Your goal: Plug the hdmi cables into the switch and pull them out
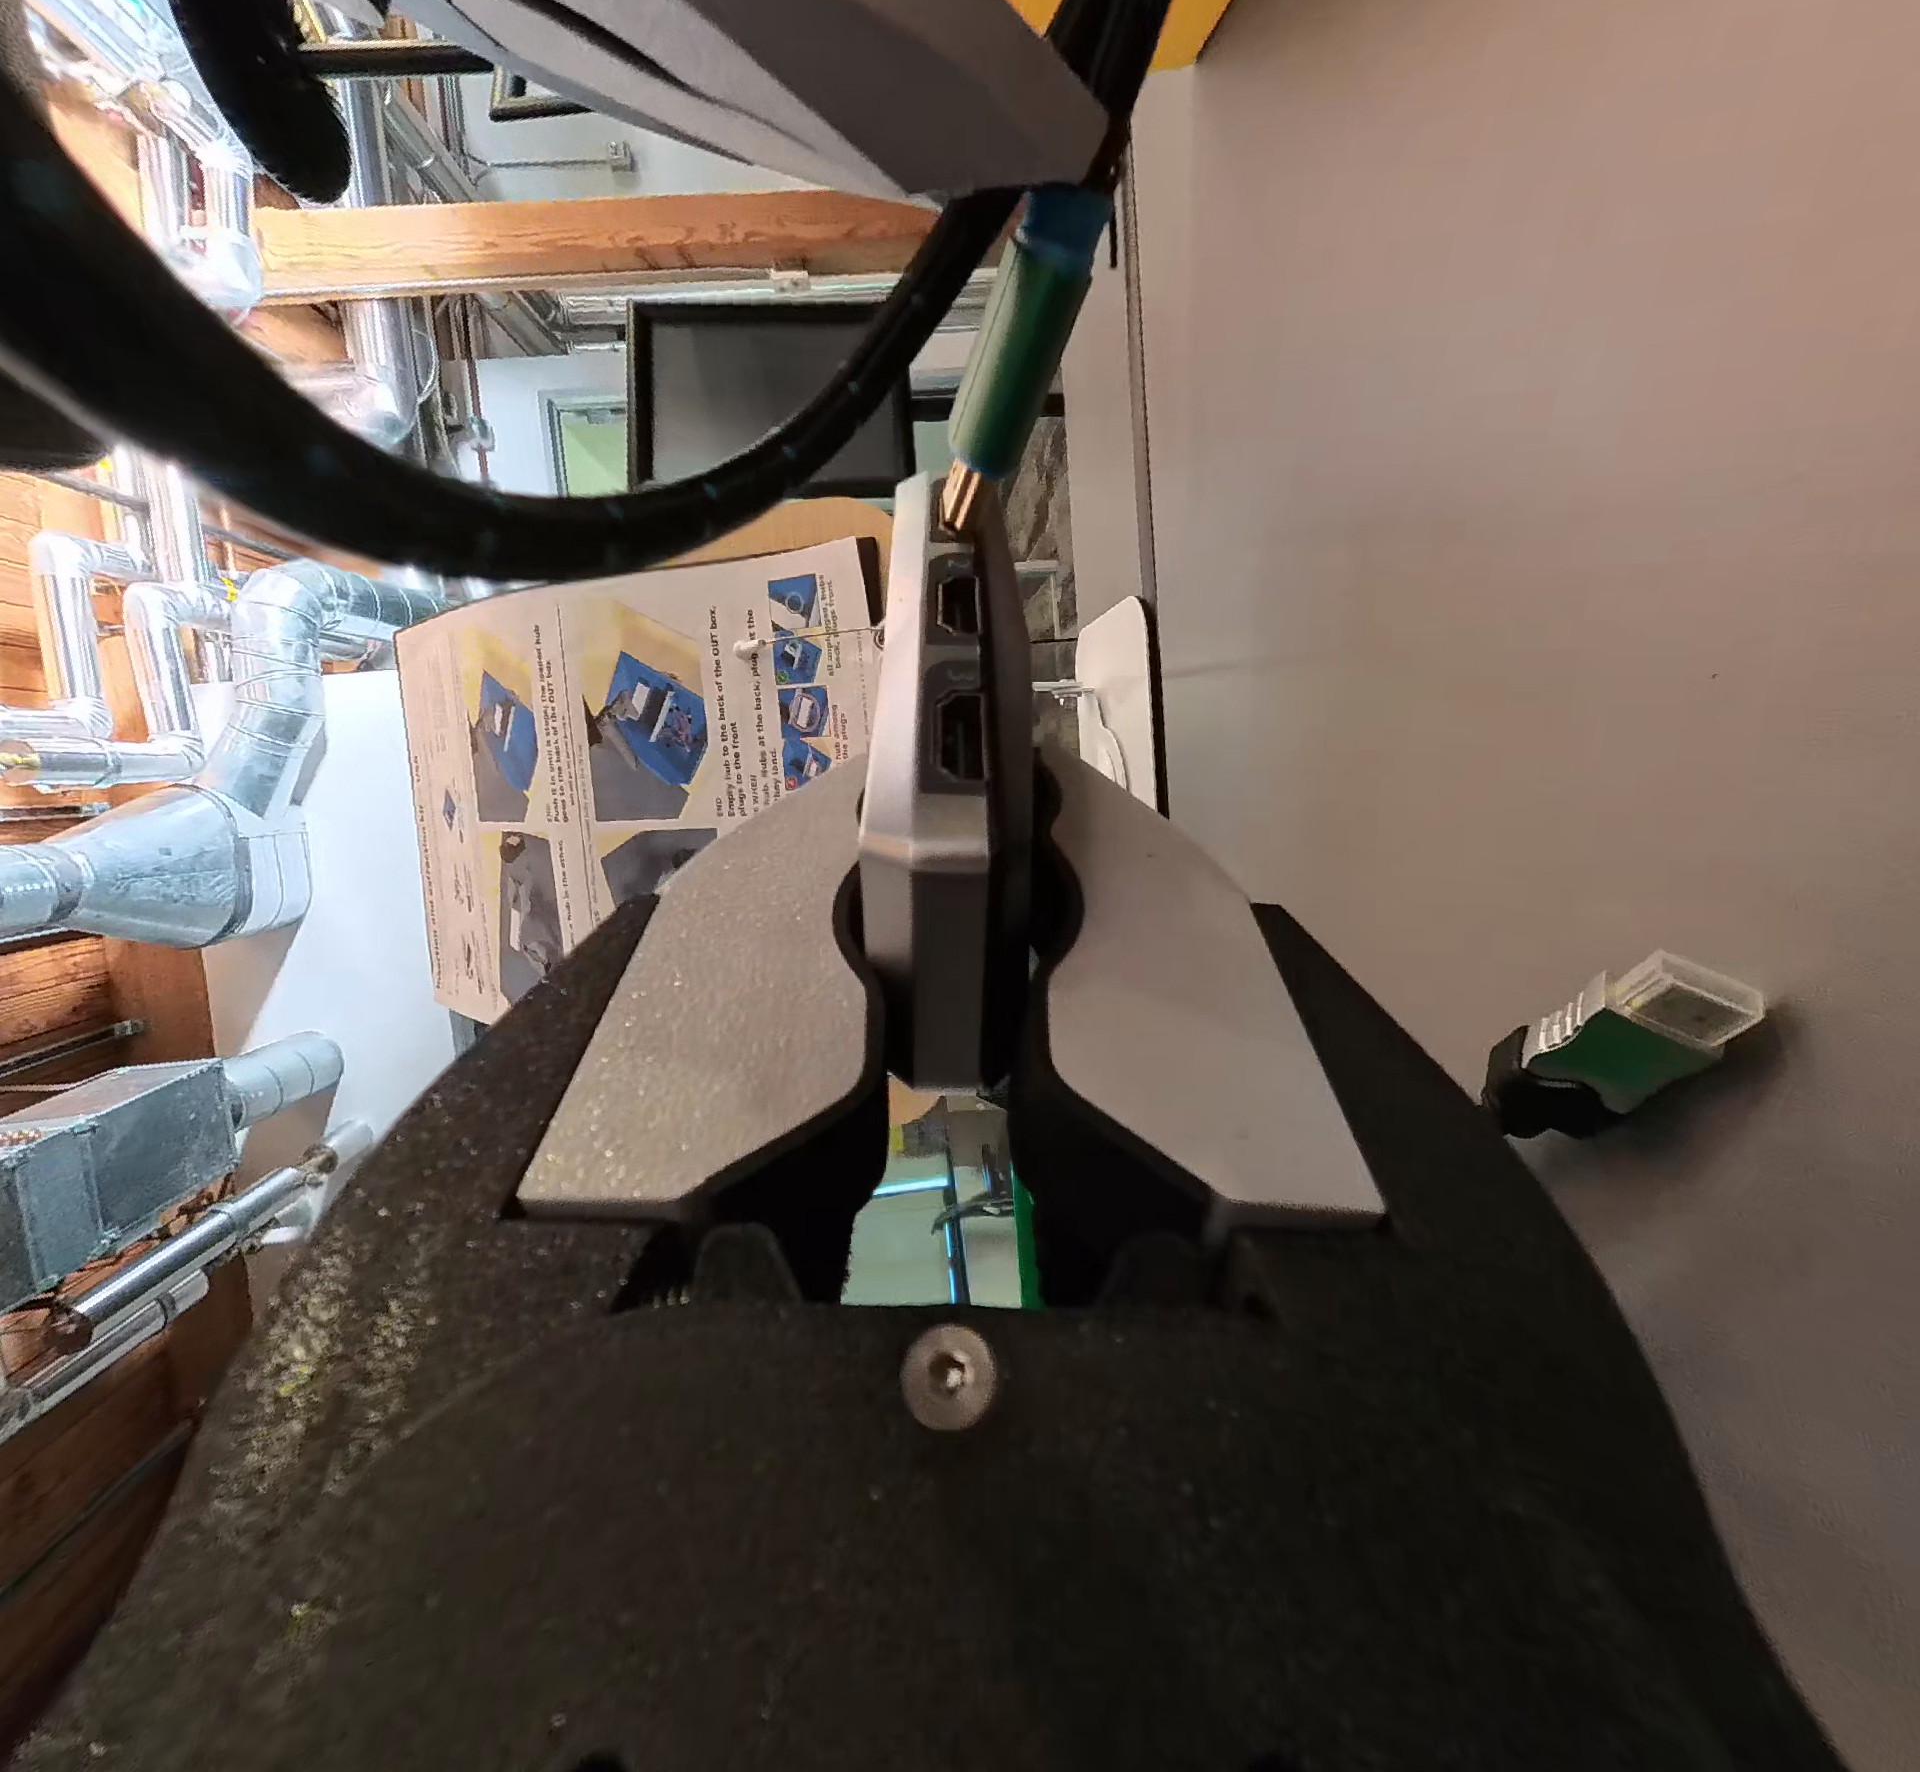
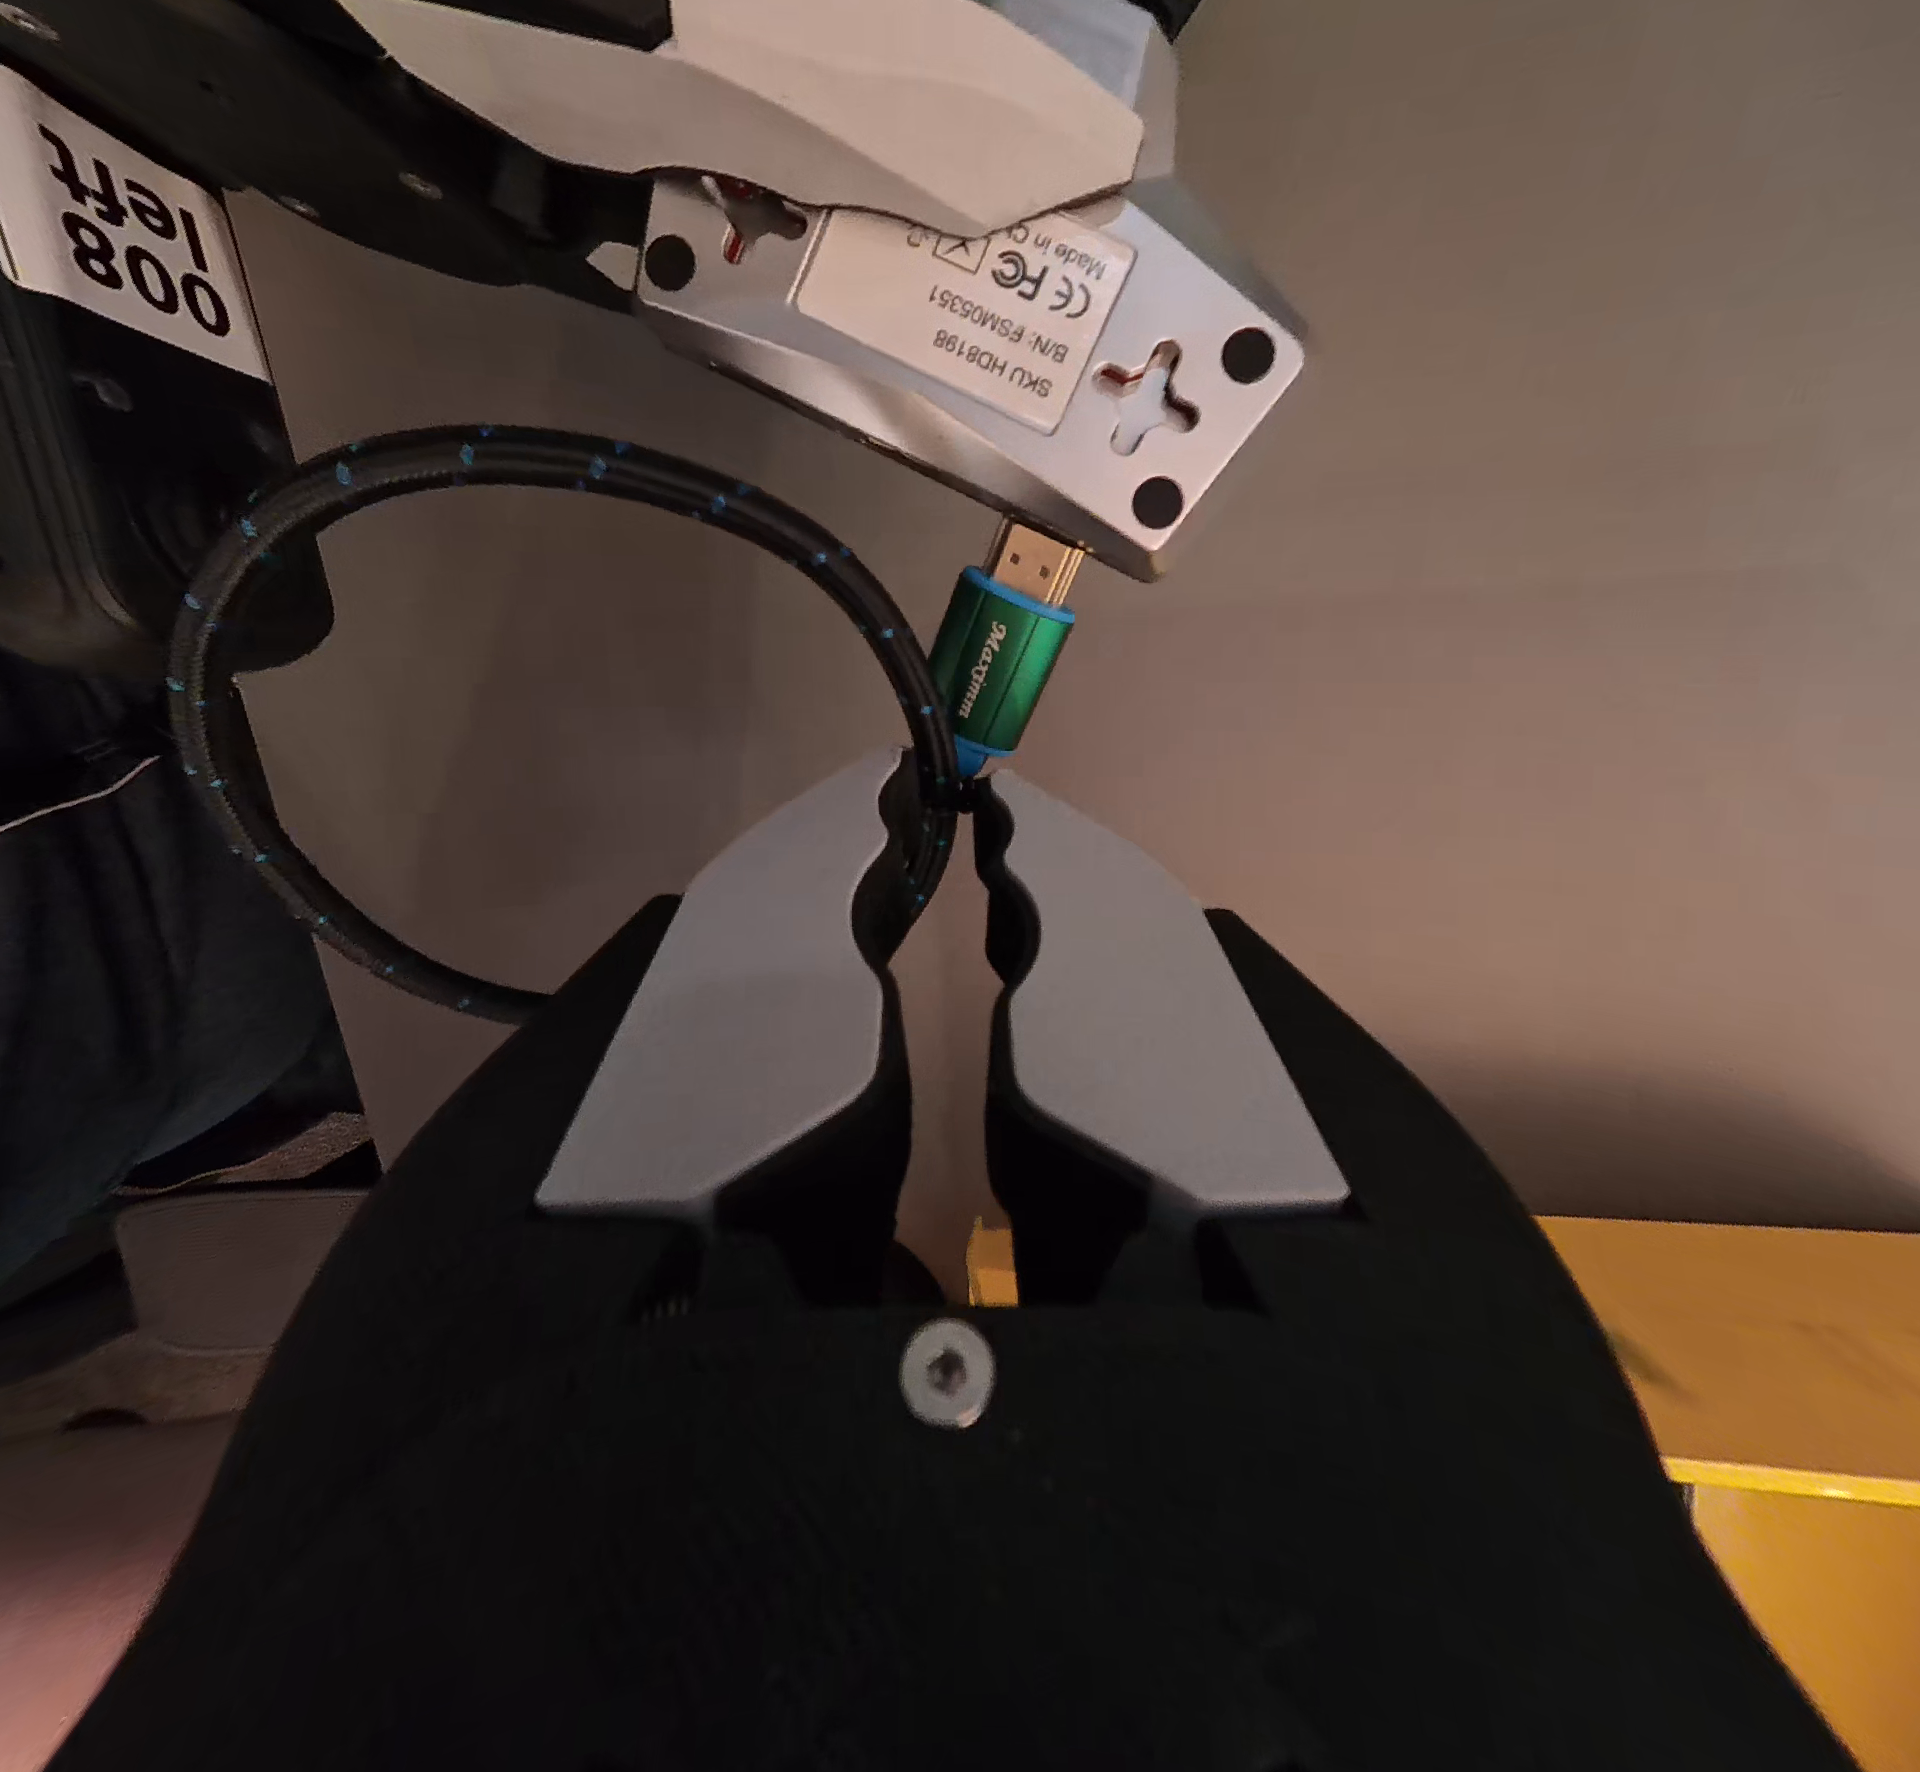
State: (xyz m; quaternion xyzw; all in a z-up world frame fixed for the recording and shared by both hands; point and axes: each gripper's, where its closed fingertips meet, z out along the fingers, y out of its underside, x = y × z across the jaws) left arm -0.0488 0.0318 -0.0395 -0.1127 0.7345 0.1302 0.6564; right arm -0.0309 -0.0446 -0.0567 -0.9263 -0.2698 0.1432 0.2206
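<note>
Midair, the left gripper (image 1: 961, 901) clamps a flat grey metal HDMI switch (image 1: 940, 787) while the right gripper (image 2: 951, 813) pinches a black braided cable (image 2: 561, 465) behind its green plug (image 2: 1003, 673), gold tip at a port.

We hold the left gripper (image 1: 951, 943) rolled onto its side, so the counter (image 1: 1558, 579) stands upright along our right, and its fingers (image 1: 727, 1016) are clamped on the switch (image 1: 925, 787) from both flat faces. We hold the right gripper (image 2: 951, 792) level and pointed forward, its fingers (image 2: 769, 995) nearly closed, with the tips pinching the braided cable (image 2: 914, 849) just behind the green plug (image 2: 1003, 673). The two grippers sit close, facing each other.
</note>
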